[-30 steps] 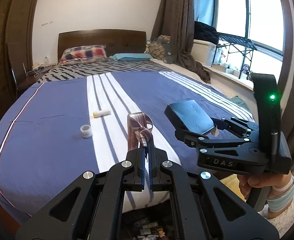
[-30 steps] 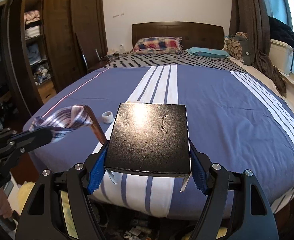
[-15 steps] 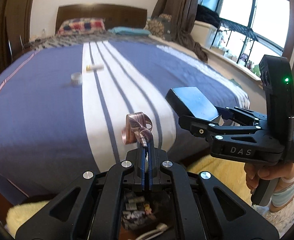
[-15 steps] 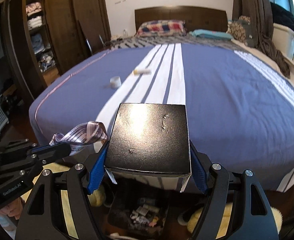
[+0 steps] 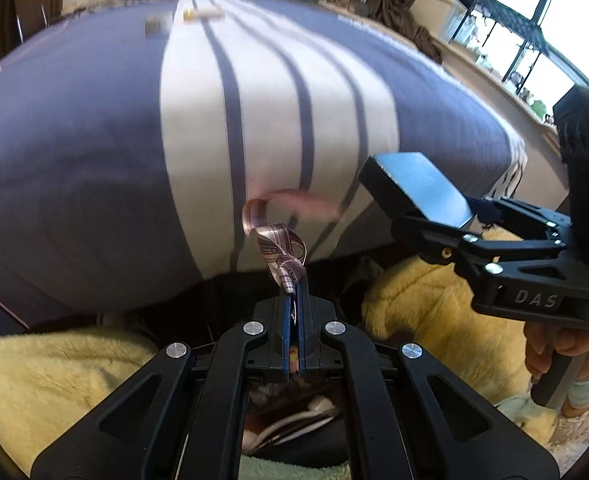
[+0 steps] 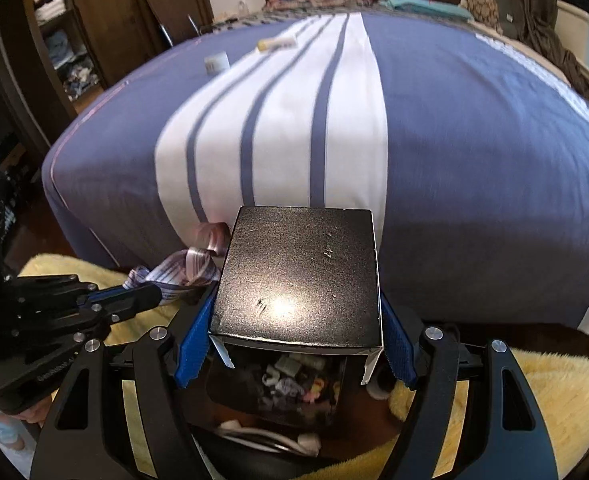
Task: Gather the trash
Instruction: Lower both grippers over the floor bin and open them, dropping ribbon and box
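I can read "DAS" in raised letters on the side of my right gripper [image 5: 422,216]. My left gripper [image 6: 150,296] carries a small imprint, too blurred to make out.

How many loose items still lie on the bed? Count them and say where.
2: a small white cap on the blue part left of the white band, and a small tube on the band just beyond. Pillows may hide more.

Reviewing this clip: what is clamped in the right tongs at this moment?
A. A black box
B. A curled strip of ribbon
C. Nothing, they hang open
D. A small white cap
A: in the right wrist view the right tongs press their blue pads on both sides of the black box, while the ribbon sits in the shut left tongs.
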Demonstrator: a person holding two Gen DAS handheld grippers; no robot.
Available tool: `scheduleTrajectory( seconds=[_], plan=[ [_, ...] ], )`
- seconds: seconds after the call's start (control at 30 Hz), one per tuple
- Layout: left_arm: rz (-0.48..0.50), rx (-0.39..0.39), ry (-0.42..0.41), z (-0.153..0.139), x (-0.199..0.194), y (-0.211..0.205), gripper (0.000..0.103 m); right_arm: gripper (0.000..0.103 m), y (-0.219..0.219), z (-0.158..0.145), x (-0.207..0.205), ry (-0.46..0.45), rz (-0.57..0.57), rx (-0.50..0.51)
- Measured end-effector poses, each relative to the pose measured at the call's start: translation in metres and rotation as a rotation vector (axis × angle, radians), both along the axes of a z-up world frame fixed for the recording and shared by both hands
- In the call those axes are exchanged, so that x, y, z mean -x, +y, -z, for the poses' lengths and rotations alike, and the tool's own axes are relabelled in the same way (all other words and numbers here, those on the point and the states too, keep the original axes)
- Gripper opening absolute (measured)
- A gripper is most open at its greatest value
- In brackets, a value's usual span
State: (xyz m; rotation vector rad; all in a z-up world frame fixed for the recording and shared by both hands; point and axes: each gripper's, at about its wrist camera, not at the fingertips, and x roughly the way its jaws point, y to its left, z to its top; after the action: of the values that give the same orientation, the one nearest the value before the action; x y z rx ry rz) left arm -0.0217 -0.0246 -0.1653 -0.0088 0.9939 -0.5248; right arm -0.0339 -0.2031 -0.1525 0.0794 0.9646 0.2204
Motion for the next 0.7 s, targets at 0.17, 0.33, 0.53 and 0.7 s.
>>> scheduleTrajectory(
  seconds=[0.17, 0.33, 0.53, 0.7],
  plan=[
    [0.023, -0.028, 0.09, 0.035, -0.003, -0.008, 0.001, 0.074, 0.001, 0.022, -0.001, 0.061, -0.008, -0.009],
    [0.03, -0.052, 0.188, 0.071, -0.007, -0.011, 0.001, 0.074, 0.0, 0.059, -0.005, 0.175, -0.018, -0.042],
    [0.023, -0.077, 0.274, 0.097, -0.014, -0.013, 0.001, 0.074, 0.003, 0.085, -0.012, 0.267, -0.025, -0.069],
    [0.028, -0.092, 0.321, 0.113, -0.014, -0.017, 0.001, 0.074, 0.006, 0.109, -0.018, 0.356, -0.024, -0.093]
  ],
)
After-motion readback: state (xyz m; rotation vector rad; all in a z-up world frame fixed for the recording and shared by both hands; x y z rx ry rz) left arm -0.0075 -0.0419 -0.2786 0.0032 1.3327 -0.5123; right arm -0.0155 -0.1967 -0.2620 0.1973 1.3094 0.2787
